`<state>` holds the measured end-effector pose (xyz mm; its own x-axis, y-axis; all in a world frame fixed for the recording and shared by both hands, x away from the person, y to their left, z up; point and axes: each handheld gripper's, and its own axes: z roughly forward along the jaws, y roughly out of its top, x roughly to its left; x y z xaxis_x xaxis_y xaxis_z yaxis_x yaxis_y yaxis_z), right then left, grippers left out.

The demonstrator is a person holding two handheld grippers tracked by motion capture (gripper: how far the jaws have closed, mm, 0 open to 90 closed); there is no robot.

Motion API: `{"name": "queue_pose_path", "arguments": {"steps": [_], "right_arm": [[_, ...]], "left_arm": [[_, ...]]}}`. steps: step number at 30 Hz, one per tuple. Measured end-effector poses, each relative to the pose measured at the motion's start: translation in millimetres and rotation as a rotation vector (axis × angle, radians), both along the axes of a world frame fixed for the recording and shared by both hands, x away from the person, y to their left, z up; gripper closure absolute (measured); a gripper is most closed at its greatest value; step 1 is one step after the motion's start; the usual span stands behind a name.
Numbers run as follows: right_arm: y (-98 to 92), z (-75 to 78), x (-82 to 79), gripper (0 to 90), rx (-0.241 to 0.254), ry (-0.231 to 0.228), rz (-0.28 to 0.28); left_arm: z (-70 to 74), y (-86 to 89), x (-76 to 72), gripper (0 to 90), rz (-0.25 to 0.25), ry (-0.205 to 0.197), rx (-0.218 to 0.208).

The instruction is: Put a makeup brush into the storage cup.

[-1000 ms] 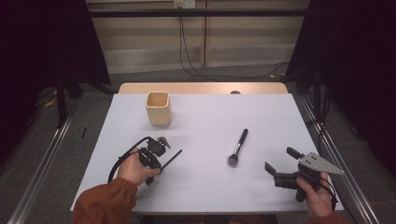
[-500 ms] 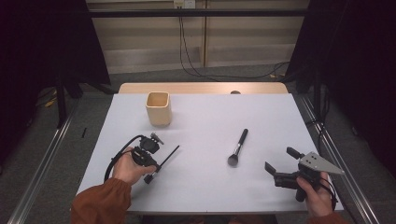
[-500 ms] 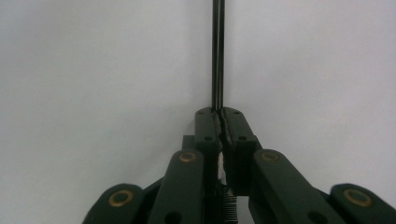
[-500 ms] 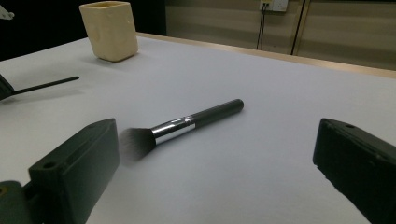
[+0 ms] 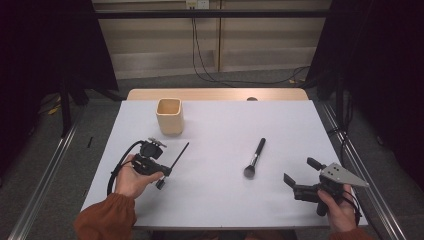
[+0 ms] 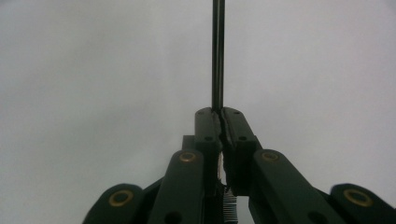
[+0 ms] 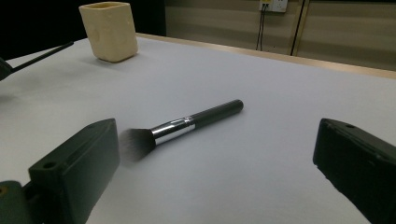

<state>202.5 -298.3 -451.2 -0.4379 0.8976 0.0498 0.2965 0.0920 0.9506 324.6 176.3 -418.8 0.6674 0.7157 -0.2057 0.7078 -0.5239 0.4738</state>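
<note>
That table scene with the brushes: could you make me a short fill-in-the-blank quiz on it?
1. The left tool is shut on a thin black ____.
2. The makeup brush lies flat on the ____ table.
3. The right tool has its jaws ____.
4. The beige cup stands ____.

Missing words: stick; white; open; upright
</note>
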Motion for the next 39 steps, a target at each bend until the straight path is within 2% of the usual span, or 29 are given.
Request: {"name": "queue_pose_path", "arguments": {"steps": [2,4,6,9,12,19,21,25,28,31,33,39], "right_arm": [[-0.1,0.0,0.0,0.2,0.0,-0.001,0.0],[-0.2,0.0,0.0,0.2,0.001,0.0,0.0],[-0.4,0.0,0.2,0.2,0.0,-0.001,0.0],[-0.4,0.1,0.0,0.2,0.002,0.0,-0.001],[-0.4,0.1,0.0,0.2,0.002,0.0,-0.002],[-0.1,0.3,-0.2,0.2,0.004,-0.002,-0.005],[0.0,0.6,-0.5,0.2,0.004,-0.002,-0.004],[-0.2,0.6,-0.6,0.2,0.006,-0.004,-0.004],[-0.3,0.8,-0.9,0.2,0.005,-0.005,-0.003],[-0.3,0.7,-0.7,0.2,0.007,-0.004,-0.004],[-0.4,0.6,-0.6,0.2,0.008,-0.003,-0.005],[0.1,0.8,-0.3,0.3,0.012,-0.005,-0.002]], "left_arm": [[1.0,2.6,-1.2,85.9,-0.01,-0.034,-0.034],[1.5,4.9,-1.9,85.8,0.006,-0.049,-0.047],[1.9,7.9,-2.5,85.8,0.013,-0.077,-0.078],[2.5,11.9,-4.6,85.8,0.041,-0.111,-0.104],[1.4,15.8,-6.5,85.8,0.042,-0.144,-0.109],[0.4,24.7,-11.6,85.8,0.079,-0.235,-0.205],[1.8,27.1,-12.6,85.8,0.089,-0.267,-0.245],[6.6,31.4,-15.9,85.8,0.093,-0.319,-0.312],[8.5,31.3,-18.7,85.8,0.075,-0.349,-0.344],[10.1,27.9,-21.9,85.7,0.047,-0.364,-0.379],[10.5,25.5,-22.9,85.7,0.022,-0.36,-0.394],[11.0,19.2,-25.4,85.7,-0.008,-0.371,-0.417]]}}
